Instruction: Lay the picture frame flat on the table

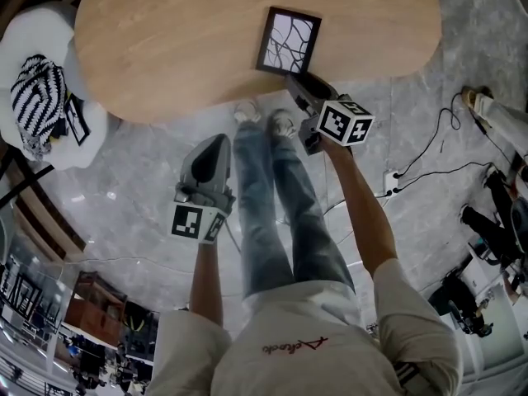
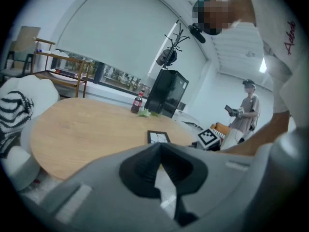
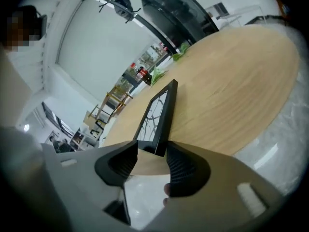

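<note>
right gripper (image 1: 308, 87) | fingers (image 3: 182, 170) wide, picture frame (image 1: 287, 41) corner between them, ungripped, lying flat near surface (image 1: 165, 48) edge | left gripper (image 1: 213, 151) fingers together, empty | risk: I snag that corner pulling back, dragging it off

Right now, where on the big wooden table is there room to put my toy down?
The light wooden oval table is bare all along its left stretch, between the black picture frame and the white chair. The wood right of the frame is bare too. It is crowded only at the near edge, where the right gripper stands open around the frame's corner.
</note>
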